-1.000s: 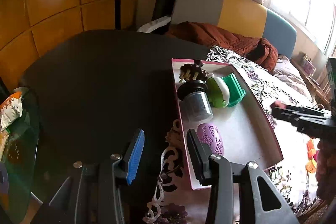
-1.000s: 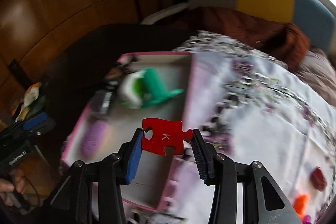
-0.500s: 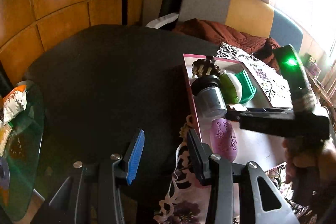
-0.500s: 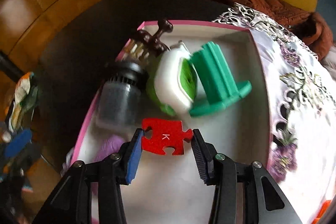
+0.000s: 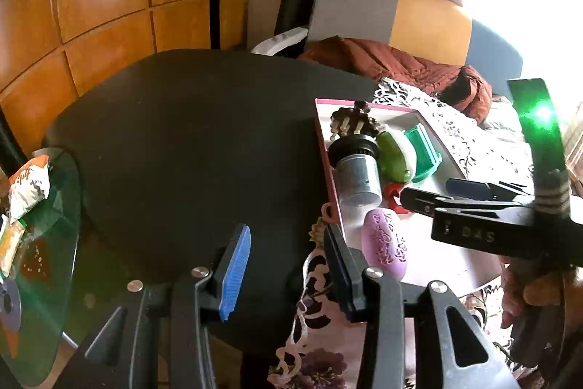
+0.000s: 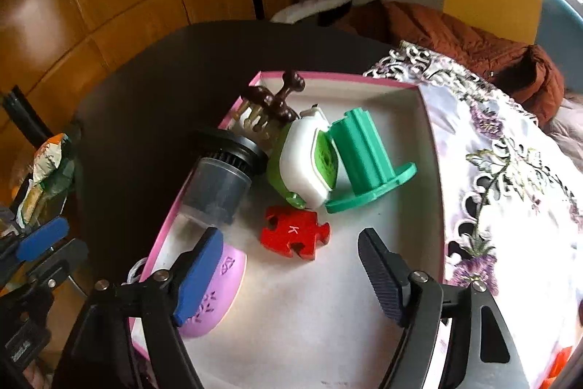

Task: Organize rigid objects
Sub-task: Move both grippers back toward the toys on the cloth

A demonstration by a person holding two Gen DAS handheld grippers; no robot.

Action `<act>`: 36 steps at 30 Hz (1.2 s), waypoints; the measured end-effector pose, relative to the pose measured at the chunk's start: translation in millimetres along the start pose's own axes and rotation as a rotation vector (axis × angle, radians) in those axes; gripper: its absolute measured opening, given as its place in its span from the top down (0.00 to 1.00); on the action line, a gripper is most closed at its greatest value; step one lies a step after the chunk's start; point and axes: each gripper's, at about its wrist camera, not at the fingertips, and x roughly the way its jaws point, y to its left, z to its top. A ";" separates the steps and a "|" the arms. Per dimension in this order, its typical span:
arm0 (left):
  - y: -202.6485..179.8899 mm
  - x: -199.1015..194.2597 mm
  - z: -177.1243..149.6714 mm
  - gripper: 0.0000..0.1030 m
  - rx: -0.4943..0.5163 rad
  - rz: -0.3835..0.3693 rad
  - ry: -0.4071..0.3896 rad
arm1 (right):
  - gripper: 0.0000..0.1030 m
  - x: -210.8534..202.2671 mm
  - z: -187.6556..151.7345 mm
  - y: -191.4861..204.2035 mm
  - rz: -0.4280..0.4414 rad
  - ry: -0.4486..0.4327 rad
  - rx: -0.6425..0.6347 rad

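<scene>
The right gripper [image 6: 291, 276] has just been opening — its jaws stand wide apart with nothing between them. Just beyond its fingertips, a red puzzle piece [image 6: 294, 235] lies flat on the white floor of a pink-rimmed box [image 6: 339, 75]. Farther off, the left gripper [image 5: 288, 265] hovers half open over the dark table [image 5: 189, 141] — empty.

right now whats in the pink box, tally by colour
red: 1, puzzle piece
green: 2, green stand, green and white case
purple: 1, purple oval
brown: 1, hair claw
grey and black: 1, filter canister
total: 6 in the pink box
</scene>
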 end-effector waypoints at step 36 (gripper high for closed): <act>-98.9 -18.2 16.1 0.59 0.239 -0.197 -0.008 | 0.09 -192.5 -118.3 -287.8 -0.512 -0.232 0.555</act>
